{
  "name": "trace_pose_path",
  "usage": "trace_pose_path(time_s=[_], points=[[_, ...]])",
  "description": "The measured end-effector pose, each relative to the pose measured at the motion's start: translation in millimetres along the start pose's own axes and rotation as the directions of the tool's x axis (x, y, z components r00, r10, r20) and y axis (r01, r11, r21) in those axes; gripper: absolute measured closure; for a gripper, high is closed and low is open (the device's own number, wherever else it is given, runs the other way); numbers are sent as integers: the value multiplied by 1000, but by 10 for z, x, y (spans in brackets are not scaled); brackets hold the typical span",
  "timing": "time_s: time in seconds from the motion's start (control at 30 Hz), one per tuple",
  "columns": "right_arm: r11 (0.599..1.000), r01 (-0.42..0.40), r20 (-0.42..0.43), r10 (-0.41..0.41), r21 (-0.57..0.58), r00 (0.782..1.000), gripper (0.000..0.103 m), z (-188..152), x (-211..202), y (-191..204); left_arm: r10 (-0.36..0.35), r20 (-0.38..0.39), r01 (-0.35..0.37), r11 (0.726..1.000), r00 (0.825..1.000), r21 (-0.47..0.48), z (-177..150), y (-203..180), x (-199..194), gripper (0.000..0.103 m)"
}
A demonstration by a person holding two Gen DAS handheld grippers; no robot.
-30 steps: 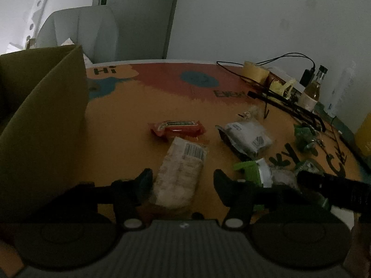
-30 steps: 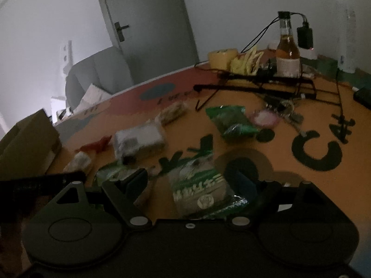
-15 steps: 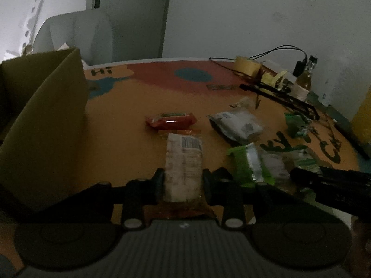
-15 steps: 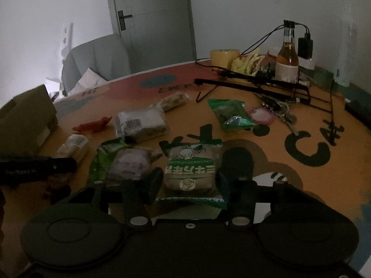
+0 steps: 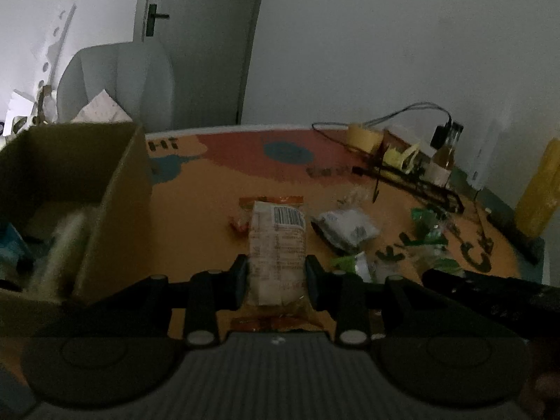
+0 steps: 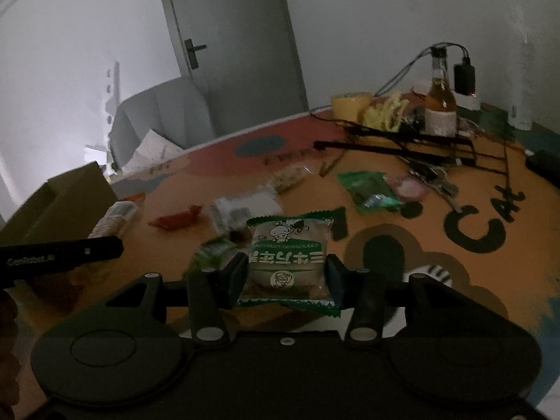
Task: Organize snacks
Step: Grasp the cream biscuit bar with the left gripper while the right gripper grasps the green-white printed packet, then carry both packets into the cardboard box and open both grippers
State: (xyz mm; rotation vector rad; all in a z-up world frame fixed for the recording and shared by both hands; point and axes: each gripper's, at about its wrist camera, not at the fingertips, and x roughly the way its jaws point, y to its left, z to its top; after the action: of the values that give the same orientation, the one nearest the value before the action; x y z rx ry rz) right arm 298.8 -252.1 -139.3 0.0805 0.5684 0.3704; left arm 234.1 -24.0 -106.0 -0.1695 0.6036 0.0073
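Dim room, pale walls, grey door behind a grey chair [image 5: 115, 84]; round orange worktop [image 5: 196, 217] printed with dark lettering.

Left wrist view: left hand-held gripper [image 5: 276, 276] clamped on a long pale snack pack [image 5: 276, 248], barcode end pointing away, pack lifted clear of the worktop. Open cardboard box [image 5: 115, 189] just left of that pack, with some wrapped items lying blurred inside. Red wrapper [image 5: 238, 222] beyond the pack, partly hidden by it. Grey-white packet [image 5: 344, 229] to the right of the pack, green wrappers [image 5: 428, 234] further right. Brown glass bottle [image 5: 442, 161], roll of tape [image 5: 364, 136] and black wire rack [image 5: 420, 182] far right of the box, near the wall. Dark body of the other gripper at the lower right edge.

Right wrist view: right hand-held gripper [image 6: 285, 276] closed on a green-edged snack packet [image 6: 288, 255], print upside down, fingers [image 6: 334, 278] pressing both sides. Cardboard box [image 6: 59, 199] well to the left of this packet, the pale snack pack [image 6: 113, 217] just beside the box, above the dark bar of the left gripper. Red wrapper [image 6: 175, 217] and grey-white packet [image 6: 245, 208] between box and green-edged packet. Another green bag [image 6: 371, 189] beyond the packet to the right, next to keys [image 6: 434, 182]. Bottle [image 6: 440, 105] and tape roll [image 6: 350, 103] far from the box, at the back by the wall.
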Motion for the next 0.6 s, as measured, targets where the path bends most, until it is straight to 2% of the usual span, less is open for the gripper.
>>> trace_pose_path(time_s=[0.6], points=[[996,-85,61,87,-29,994,57,237,-35,519,27,97,-24,999,995,-30,236,267,-412,70]])
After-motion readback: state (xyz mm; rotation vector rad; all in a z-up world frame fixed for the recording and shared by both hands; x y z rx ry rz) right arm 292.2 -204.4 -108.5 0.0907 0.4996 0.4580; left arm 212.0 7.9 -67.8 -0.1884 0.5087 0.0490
